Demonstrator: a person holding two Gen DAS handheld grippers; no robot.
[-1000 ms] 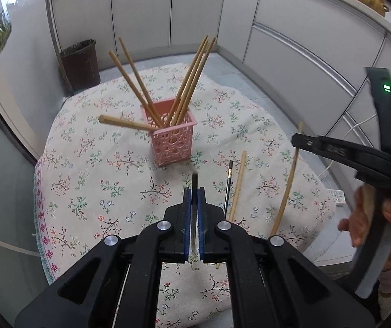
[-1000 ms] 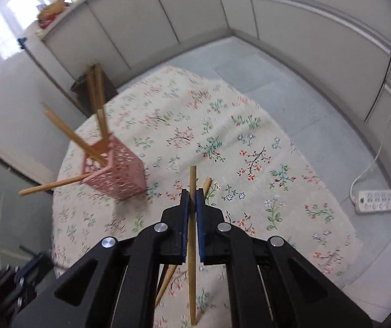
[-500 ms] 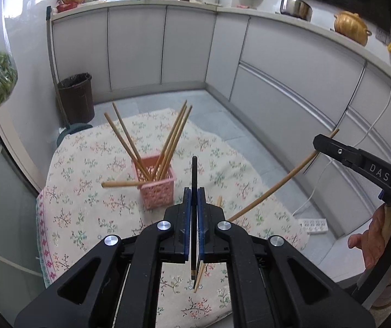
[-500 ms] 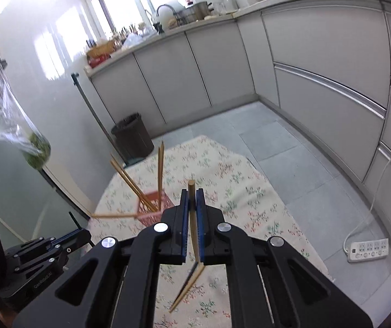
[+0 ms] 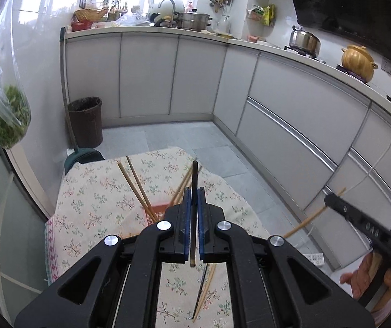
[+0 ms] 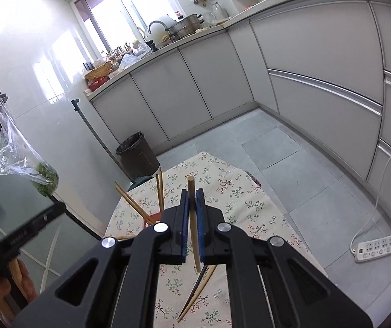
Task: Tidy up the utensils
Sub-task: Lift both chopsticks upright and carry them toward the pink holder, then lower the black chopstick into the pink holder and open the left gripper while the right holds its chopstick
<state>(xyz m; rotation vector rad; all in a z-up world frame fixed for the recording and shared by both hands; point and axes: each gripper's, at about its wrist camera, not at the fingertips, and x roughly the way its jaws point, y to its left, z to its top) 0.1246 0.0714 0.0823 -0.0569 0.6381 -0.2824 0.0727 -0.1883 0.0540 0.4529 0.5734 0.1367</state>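
Note:
My left gripper [image 5: 192, 199] is shut on a dark chopstick [image 5: 194, 175] that stands upright between its pads. My right gripper [image 6: 192, 202] is shut on a light wooden chopstick [image 6: 191, 188], also upright; it shows in the left wrist view [image 5: 309, 220] at right. Both are raised above the table. The pink basket [image 5: 158, 209] with several wooden chopsticks [image 5: 134, 183] sits mostly hidden behind the fingers. One dark chopstick [image 5: 200, 292] and one wooden chopstick [image 5: 209, 284] lie on the floral tablecloth [image 5: 91, 191].
A brown bin [image 5: 85, 121] stands on the floor beyond the table. Grey cabinets [image 5: 291, 125] run along the back and right. A bag of greens [image 5: 6, 114] hangs at left. A power strip [image 6: 374, 247] lies on the floor at right.
Both grippers have risen and tilted up with their chopsticks; the table and basket have dropped low in view, and the kitchen counter now shows.

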